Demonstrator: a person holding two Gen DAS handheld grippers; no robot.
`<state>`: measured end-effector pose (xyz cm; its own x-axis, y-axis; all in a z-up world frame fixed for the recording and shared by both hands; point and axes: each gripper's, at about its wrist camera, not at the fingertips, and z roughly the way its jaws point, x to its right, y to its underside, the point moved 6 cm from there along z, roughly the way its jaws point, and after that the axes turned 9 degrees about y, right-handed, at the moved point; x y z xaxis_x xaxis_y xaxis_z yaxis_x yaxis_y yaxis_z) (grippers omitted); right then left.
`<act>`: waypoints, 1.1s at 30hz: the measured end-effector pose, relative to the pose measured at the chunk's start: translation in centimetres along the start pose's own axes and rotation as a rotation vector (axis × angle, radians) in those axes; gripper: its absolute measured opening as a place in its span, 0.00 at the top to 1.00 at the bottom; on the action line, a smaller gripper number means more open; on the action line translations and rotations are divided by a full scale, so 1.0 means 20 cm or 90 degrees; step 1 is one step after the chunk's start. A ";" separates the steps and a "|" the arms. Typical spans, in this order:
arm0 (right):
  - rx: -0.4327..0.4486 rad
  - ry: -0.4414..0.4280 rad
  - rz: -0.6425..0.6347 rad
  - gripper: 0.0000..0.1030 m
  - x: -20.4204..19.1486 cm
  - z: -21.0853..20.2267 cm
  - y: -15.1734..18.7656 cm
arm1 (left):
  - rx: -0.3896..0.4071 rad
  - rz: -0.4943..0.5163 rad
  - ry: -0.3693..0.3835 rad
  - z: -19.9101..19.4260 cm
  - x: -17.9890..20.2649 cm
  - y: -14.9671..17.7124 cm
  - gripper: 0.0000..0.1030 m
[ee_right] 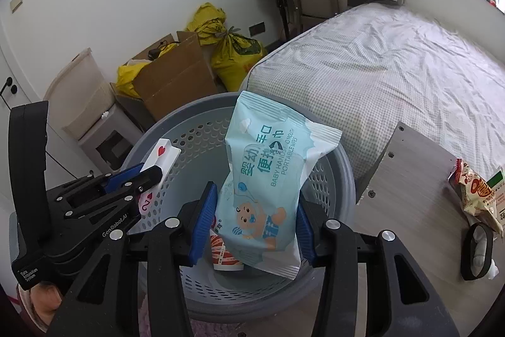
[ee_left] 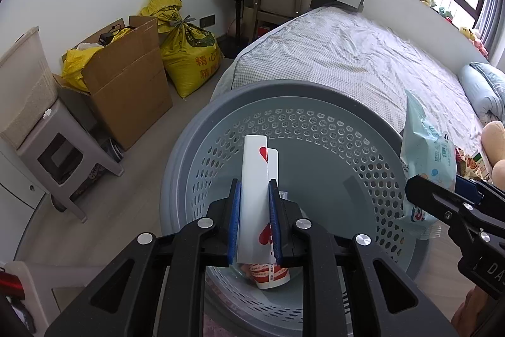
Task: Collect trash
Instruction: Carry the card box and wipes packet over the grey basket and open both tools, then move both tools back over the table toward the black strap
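My left gripper [ee_left: 255,204] is shut on a white playing card with red hearts [ee_left: 257,172], held above the open grey perforated basket [ee_left: 331,128]. My right gripper [ee_right: 257,210] is shut on a light blue pack of baby wipes [ee_right: 268,179], also held over the basket [ee_right: 202,128]. A red and white paper cup [ee_left: 270,275] lies on the basket floor; it also shows in the right wrist view [ee_right: 222,255]. The right gripper with the wipes [ee_left: 426,166] shows at the right of the left wrist view, and the left gripper with the card [ee_right: 161,157] shows in the right wrist view.
A bed [ee_right: 394,59] lies right of the basket. A wooden board [ee_right: 419,188] at right holds a snack wrapper [ee_right: 476,191] and a black ring-shaped item [ee_right: 478,251]. Cardboard box [ee_left: 126,84], yellow sacks [ee_left: 189,59] and a grey stool [ee_left: 66,160] stand left.
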<state>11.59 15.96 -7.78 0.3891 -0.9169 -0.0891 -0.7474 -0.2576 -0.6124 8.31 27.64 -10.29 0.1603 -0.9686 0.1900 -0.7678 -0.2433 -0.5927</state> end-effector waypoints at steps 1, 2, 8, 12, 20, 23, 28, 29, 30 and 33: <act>-0.002 -0.001 0.000 0.55 0.00 0.01 0.00 | 0.000 0.000 0.000 0.00 0.00 0.00 0.84; -0.005 -0.002 0.002 0.55 0.00 0.01 0.00 | 0.001 0.001 0.000 0.00 0.00 -0.01 0.84; -0.004 -0.002 0.016 0.52 0.03 0.00 0.00 | 0.005 0.012 0.004 -0.01 0.03 -0.01 0.73; 0.012 -0.003 0.025 0.34 0.04 -0.03 -0.01 | 0.006 0.003 0.005 -0.03 0.02 -0.01 0.37; 0.018 0.005 0.034 0.32 0.07 -0.05 -0.01 | 0.012 -0.007 -0.016 -0.06 0.00 -0.01 0.33; 0.018 0.009 0.033 0.31 0.08 -0.06 0.00 | 0.016 -0.006 -0.024 -0.07 0.00 -0.01 0.31; 0.025 0.018 0.024 0.26 0.07 -0.08 0.00 | 0.021 -0.010 -0.022 -0.09 -0.01 0.01 0.27; 0.026 0.020 0.022 0.26 0.07 -0.08 0.00 | 0.023 -0.011 -0.022 -0.10 -0.01 0.01 0.27; 0.027 0.022 0.021 0.26 0.07 -0.09 0.00 | 0.023 -0.011 -0.021 -0.10 -0.01 0.01 0.27; 0.030 0.025 0.019 0.24 0.07 -0.10 0.01 | 0.028 -0.010 -0.017 -0.12 0.00 0.01 0.27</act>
<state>11.00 14.02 -6.42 0.3454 -0.9352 -0.0775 -0.7320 -0.2168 -0.6459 6.69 27.76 -8.58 0.1897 -0.9654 0.1788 -0.7371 -0.2603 -0.6236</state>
